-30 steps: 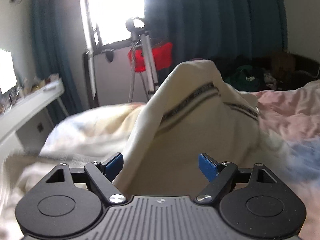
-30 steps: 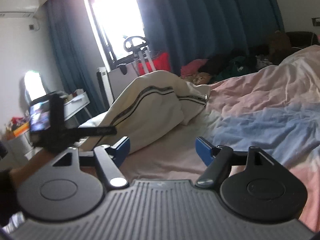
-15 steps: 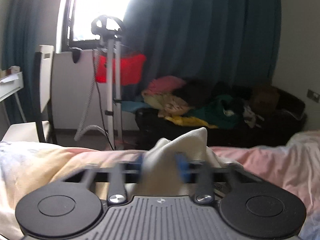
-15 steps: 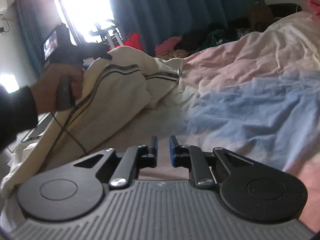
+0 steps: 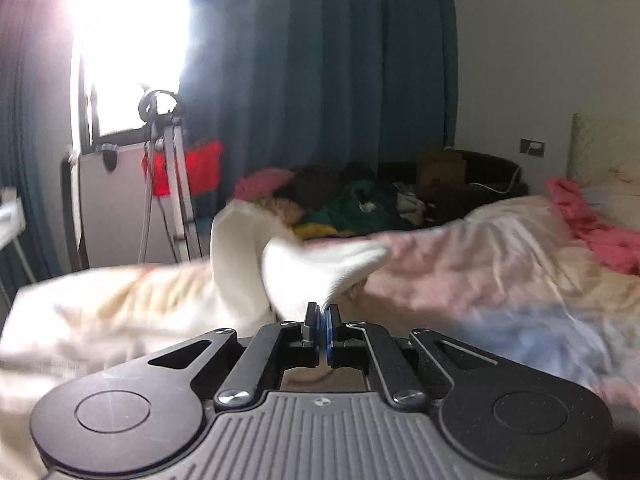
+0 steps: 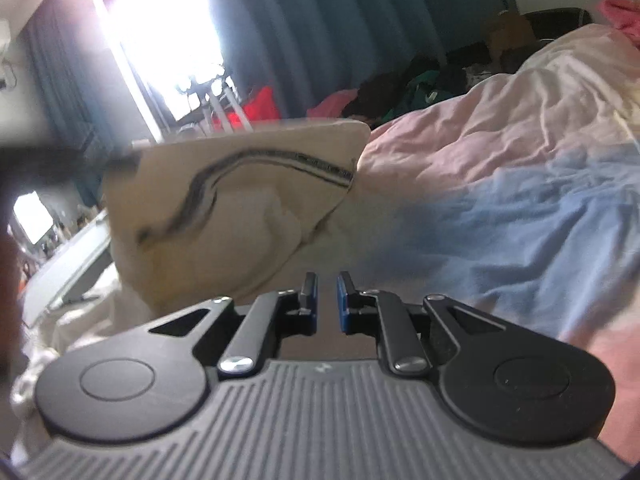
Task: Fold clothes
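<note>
Left gripper: my two fingers are pressed tight on a bit of the cloth. The blue pads meet with the cloth pinched between them.

Right gripper: my fingers are close together, with a small gap between the blue pads. Nothing is in the gap. It hangs over the bed, off to the side of the cloth.

Cloth: it is cream with a dark stripe along it. In the right view it is lifted up off the bed in a big flap. The top edge is pulled almost flat and the rest hangs down in folds to the bed. In the left view it fans out from my pads and looks blurry.

Bed: the cover is pink at the far end and blue nearer to me. It is all wrinkled. A pink thing lies on it, far off to the side.

Back of the room: blue curtains hang next to a bright window. A metal stand is under the window. A pile of clothes sits past the bed.
</note>
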{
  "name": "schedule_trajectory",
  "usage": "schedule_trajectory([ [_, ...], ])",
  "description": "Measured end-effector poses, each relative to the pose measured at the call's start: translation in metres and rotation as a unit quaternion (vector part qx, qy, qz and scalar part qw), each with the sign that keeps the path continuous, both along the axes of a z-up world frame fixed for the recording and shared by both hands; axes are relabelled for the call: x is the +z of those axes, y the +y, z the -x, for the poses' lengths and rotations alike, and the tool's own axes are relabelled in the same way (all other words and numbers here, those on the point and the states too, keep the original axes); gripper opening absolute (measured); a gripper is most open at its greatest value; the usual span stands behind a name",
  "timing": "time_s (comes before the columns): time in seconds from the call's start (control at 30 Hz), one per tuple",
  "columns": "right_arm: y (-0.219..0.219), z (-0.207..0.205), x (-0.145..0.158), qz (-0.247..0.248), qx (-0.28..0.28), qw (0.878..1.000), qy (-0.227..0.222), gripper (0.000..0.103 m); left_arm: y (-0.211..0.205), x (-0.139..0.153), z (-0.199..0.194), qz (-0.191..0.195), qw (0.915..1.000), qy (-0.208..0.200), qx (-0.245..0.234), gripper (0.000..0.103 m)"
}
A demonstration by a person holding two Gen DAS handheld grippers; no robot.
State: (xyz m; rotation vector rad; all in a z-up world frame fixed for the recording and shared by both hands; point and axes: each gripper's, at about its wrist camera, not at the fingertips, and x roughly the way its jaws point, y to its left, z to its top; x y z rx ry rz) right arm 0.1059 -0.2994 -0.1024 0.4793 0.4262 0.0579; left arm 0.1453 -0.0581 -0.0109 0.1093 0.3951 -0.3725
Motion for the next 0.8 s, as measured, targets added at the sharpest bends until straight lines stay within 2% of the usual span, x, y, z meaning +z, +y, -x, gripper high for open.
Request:
schedule_trajectory([
  [0.13, -0.010, 0.023, 0.016, -0.032, -0.007, 0.999, -0.006, 0.013, 0.017, -0.034, 0.069, 0.025, 0.9991, 0.035, 0.002, 0.003],
  [0.2, -0.015, 0.032, 0.018, -0.059, -0.009, 0.998, 0.001, 0.015, 0.021, -0.046, 0.084, 0.024, 0.9981, 0.057, 0.008, 0.003],
  [0.3, -0.025, 0.039, 0.014, -0.108, -0.001, 0.994, 0.018, 0.015, 0.024, -0.057, 0.097, 0.027, 0.9963, 0.080, 0.018, 0.004],
  [0.43, -0.032, 0.035, 0.000, -0.187, 0.034, 0.981, 0.044, 0.018, 0.034, -0.057, 0.094, 0.051, 0.9927, 0.105, 0.029, 0.007],
  [0.47, -0.031, 0.033, -0.003, -0.199, 0.041, 0.978, 0.049, 0.027, 0.038, -0.055, 0.098, 0.056, 0.9921, 0.107, 0.032, 0.009],
  [0.5, -0.030, 0.030, -0.007, -0.209, 0.046, 0.975, 0.052, 0.042, 0.041, -0.054, 0.094, 0.065, 0.9905, 0.116, 0.035, 0.010],
  [0.57, -0.031, 0.024, -0.014, -0.227, 0.046, 0.971, 0.055, 0.063, 0.049, -0.053, 0.085, 0.084, 0.9867, 0.134, 0.039, 0.014],
  [0.8, -0.049, -0.039, -0.042, -0.280, 0.023, 0.958, 0.063, 0.063, 0.066, -0.065, 0.067, 0.113, 0.9771, 0.164, 0.074, 0.014],
])
